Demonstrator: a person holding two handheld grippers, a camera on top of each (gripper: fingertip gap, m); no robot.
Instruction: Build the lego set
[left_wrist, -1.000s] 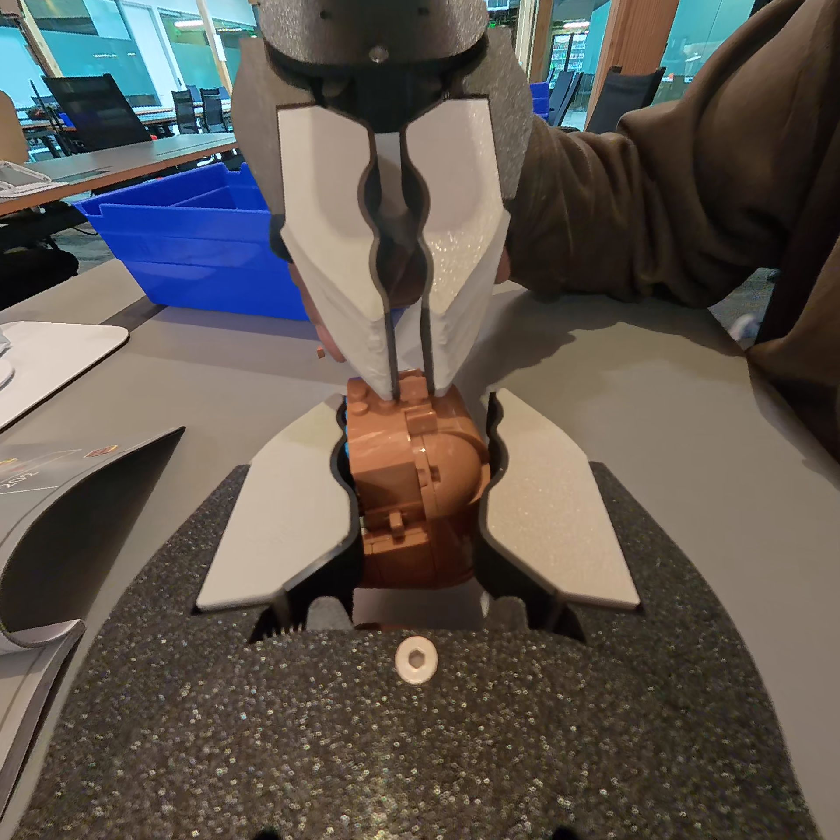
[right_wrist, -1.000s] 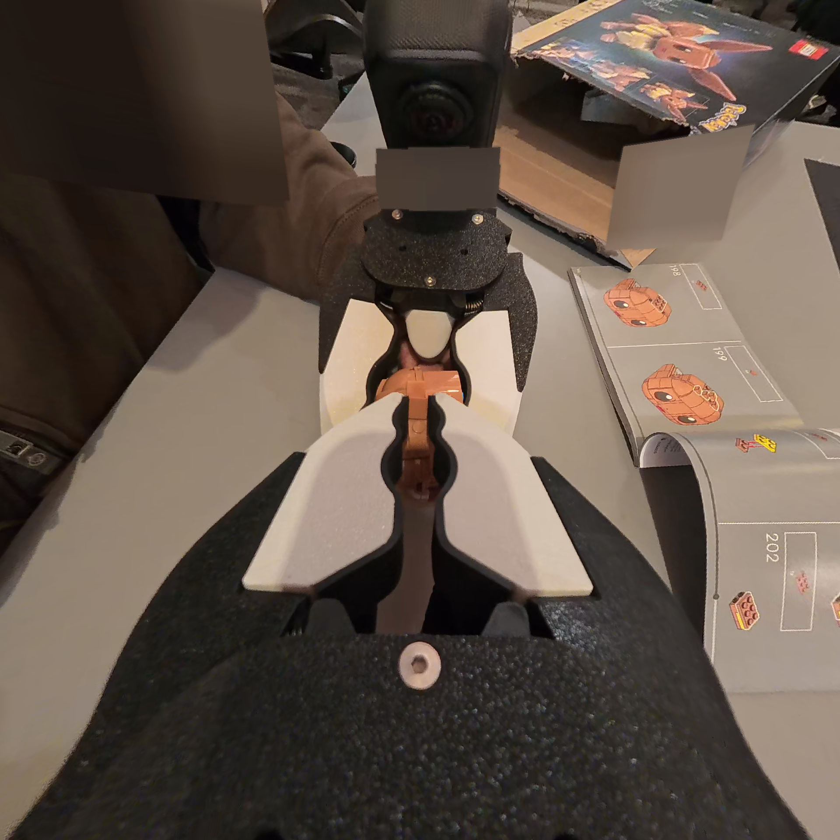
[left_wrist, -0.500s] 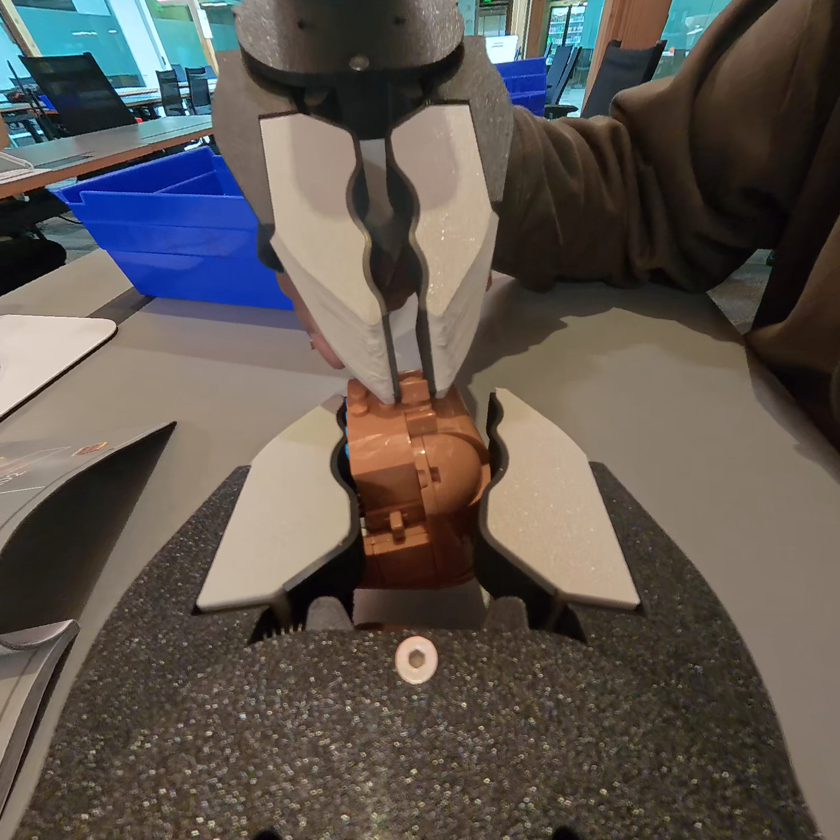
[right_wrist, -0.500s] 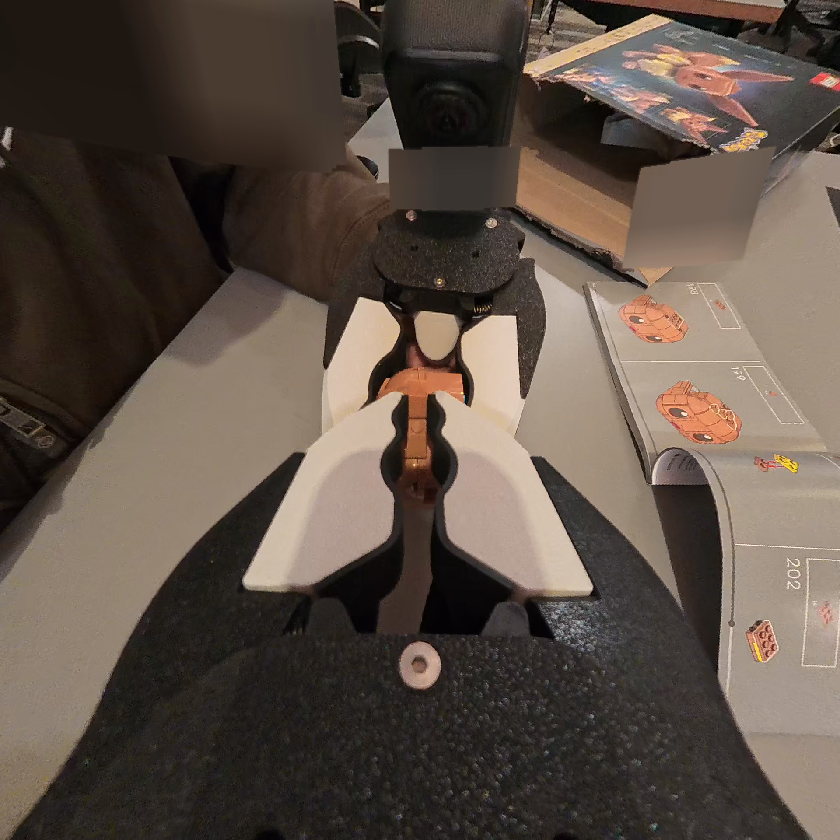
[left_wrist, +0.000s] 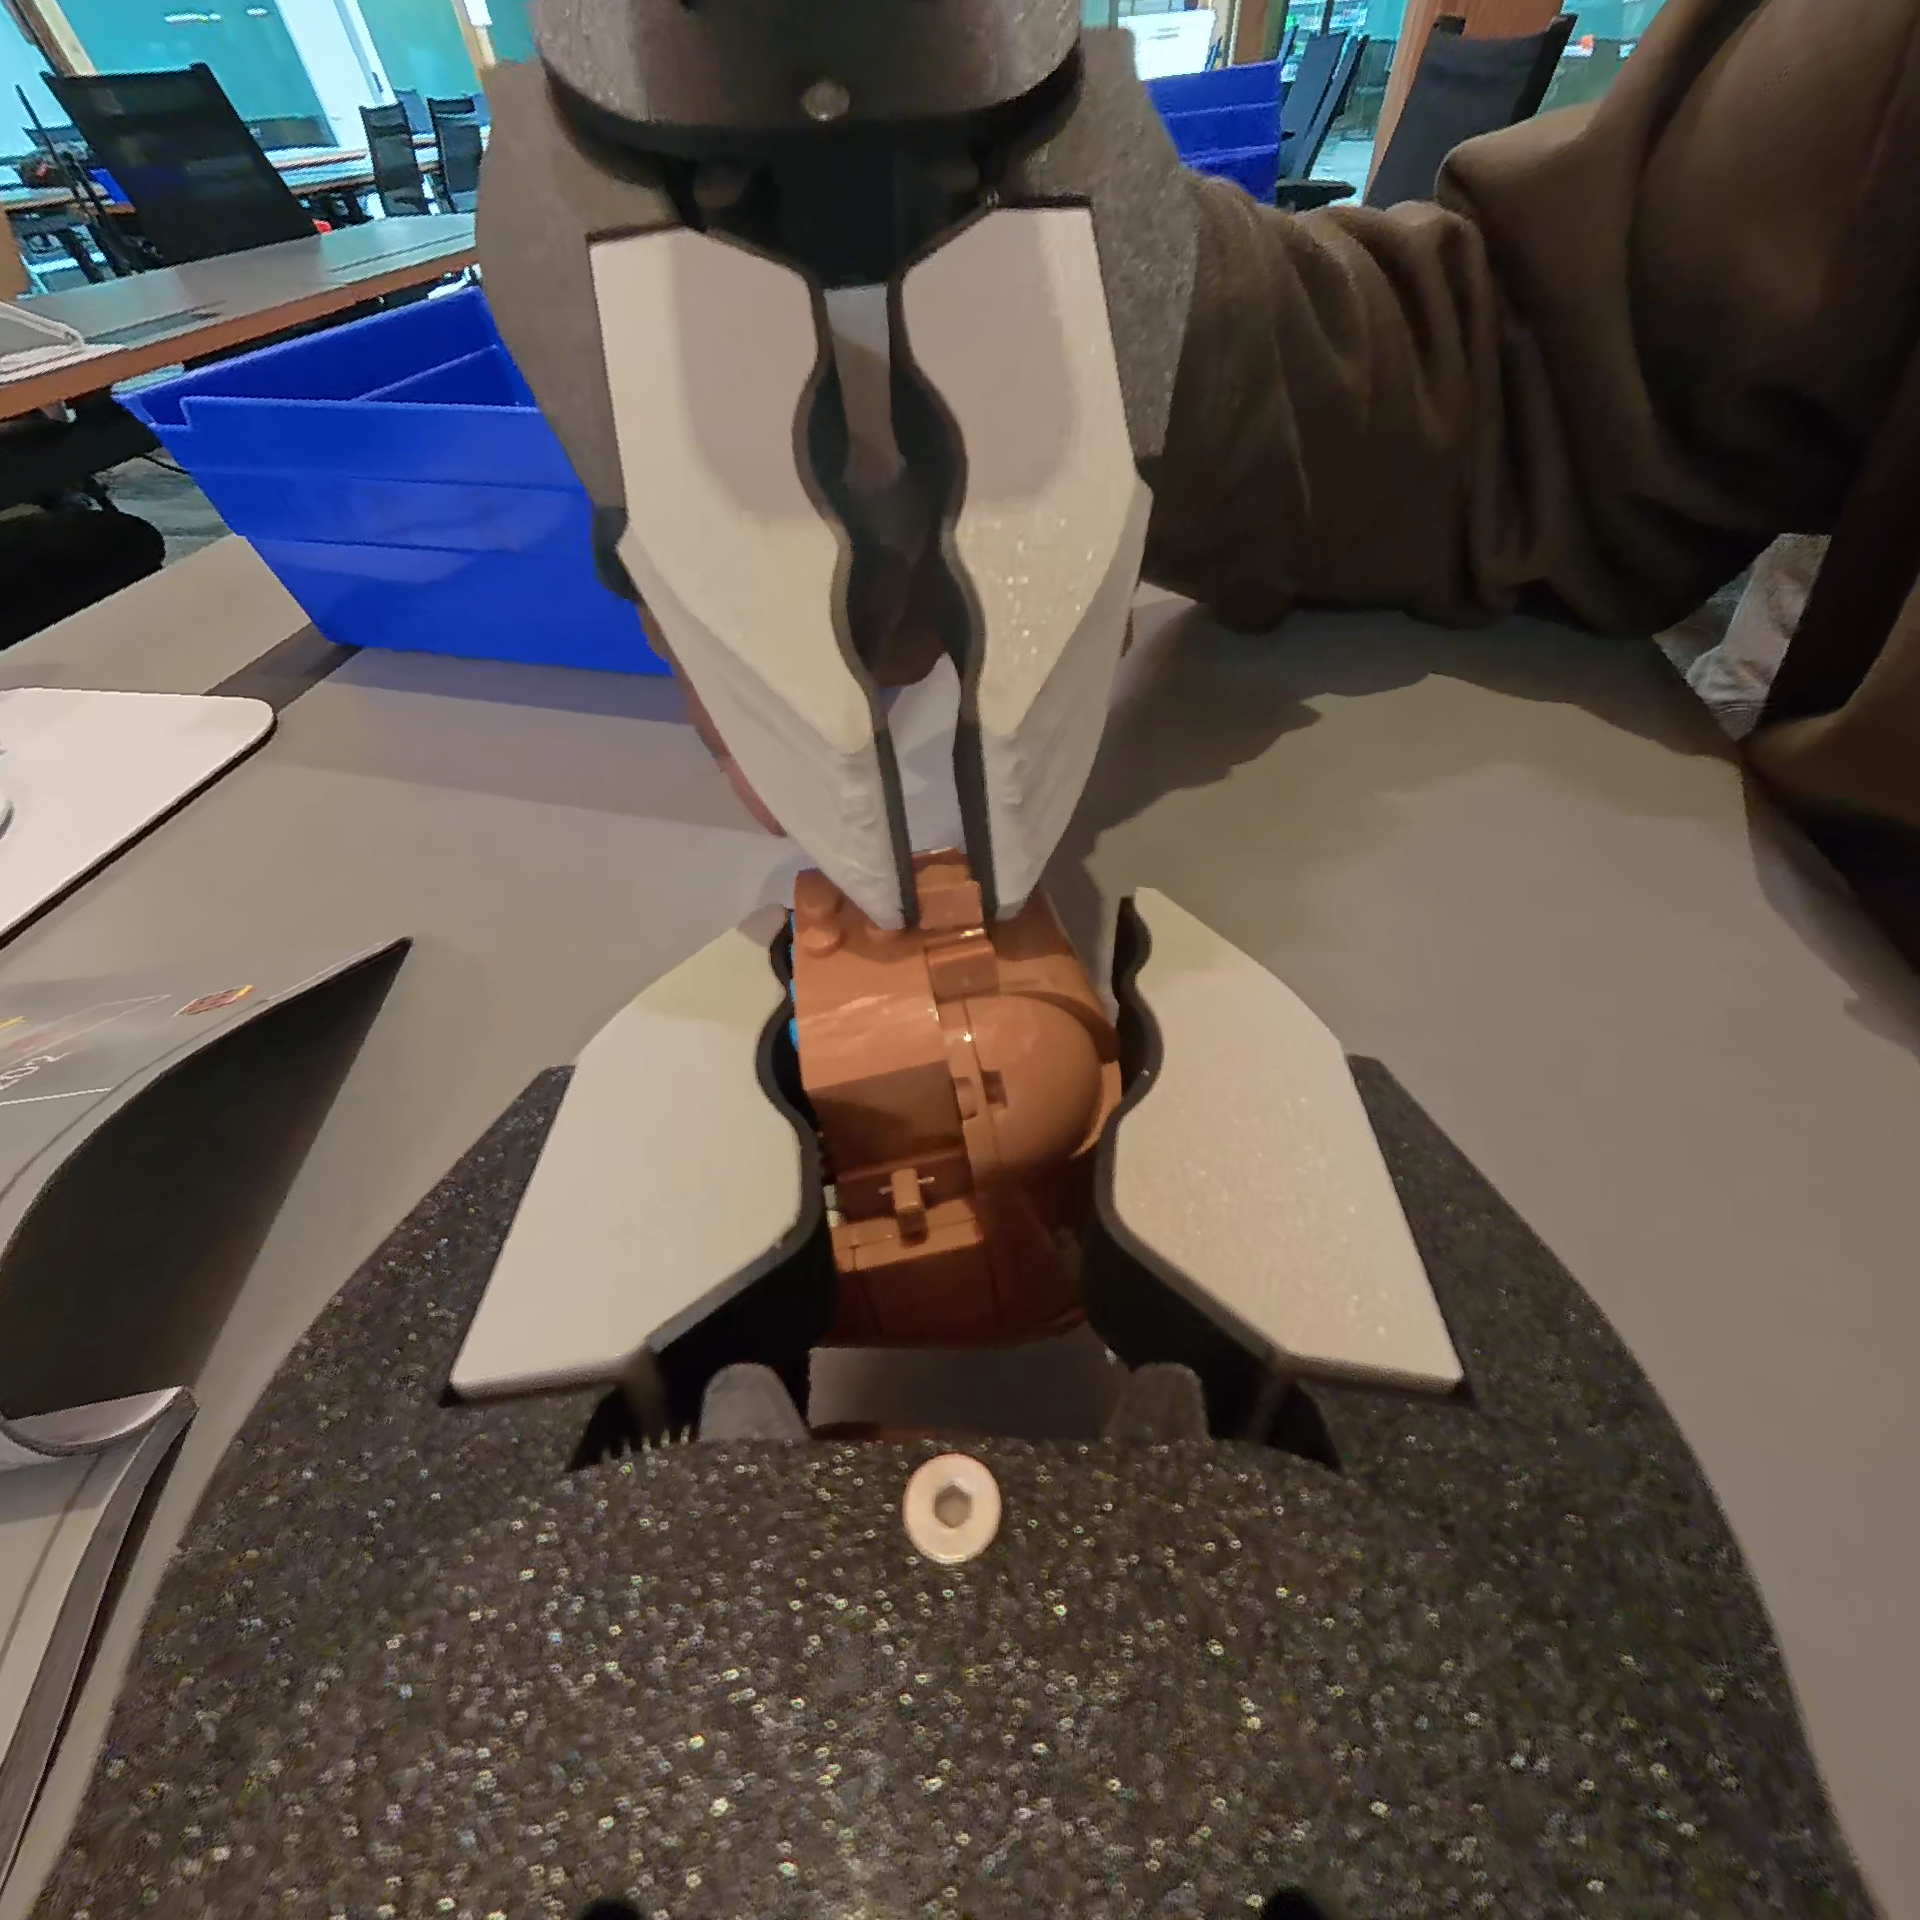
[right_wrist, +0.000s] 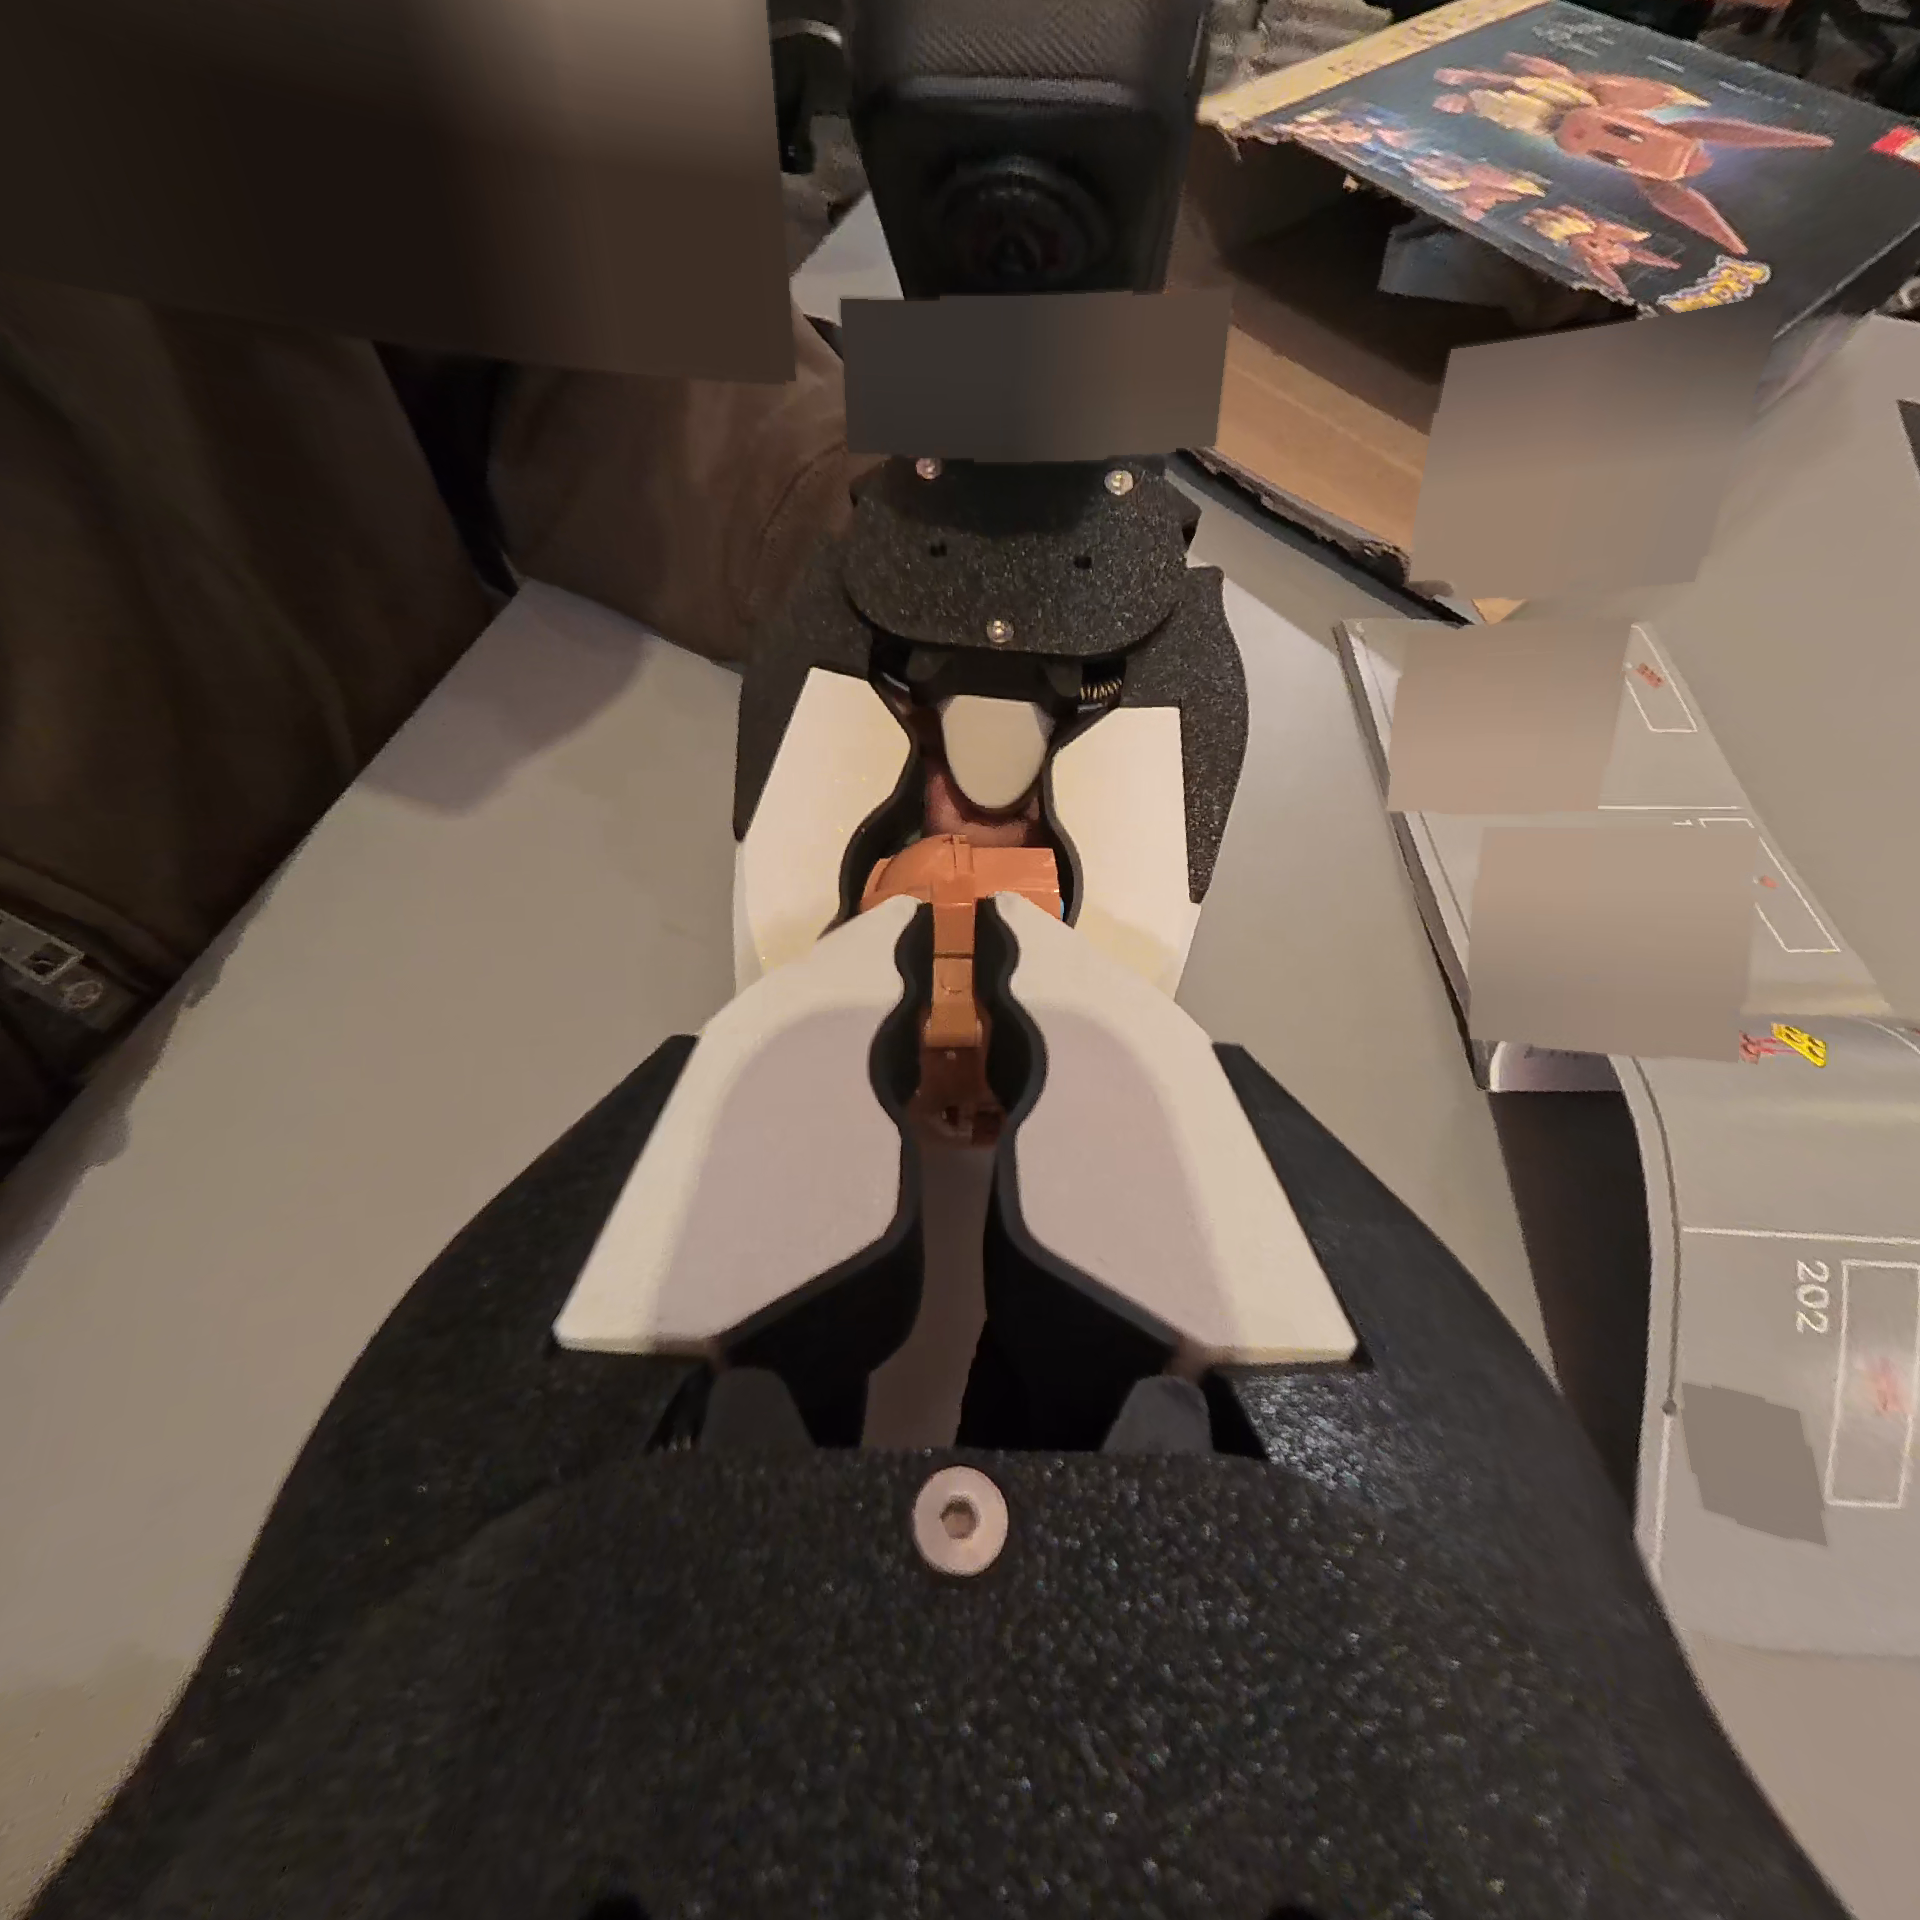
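Note:
My left gripper (left_wrist: 951, 935) is shut on a brown rounded lego assembly (left_wrist: 894, 1081) and holds it just above the grey table (left_wrist: 1455, 935). My right gripper (right_wrist: 956, 920) faces it from the far side. It is shut on a narrow brown piece (right_wrist: 954, 987) that touches the top of the assembly. In the left wrist view the right gripper's fingertips (left_wrist: 868, 873) pinch that small brown piece (left_wrist: 943, 888) on the assembly's far end. In the right wrist view the assembly (right_wrist: 925, 868) shows between the left gripper's white fingers (right_wrist: 810, 810). The contact between the piece and the assembly is partly hidden.
A blue bin (left_wrist: 395, 499) stands at the back left. An open instruction booklet (right_wrist: 1766, 1351) lies to the right, and its curled page shows in the left wrist view (left_wrist: 156, 1091). The torn lego box (right_wrist: 1558, 156), a white board (left_wrist: 104, 769) and a person's brown sleeve (left_wrist: 1507, 416) surround the work. The gap from one gripper's tips to the other's is roughly 5 centimeters.
Both grippers keep their holds. The joined pair has drifted slightly over the table, so the bin and the booklet sit a little differently in view.

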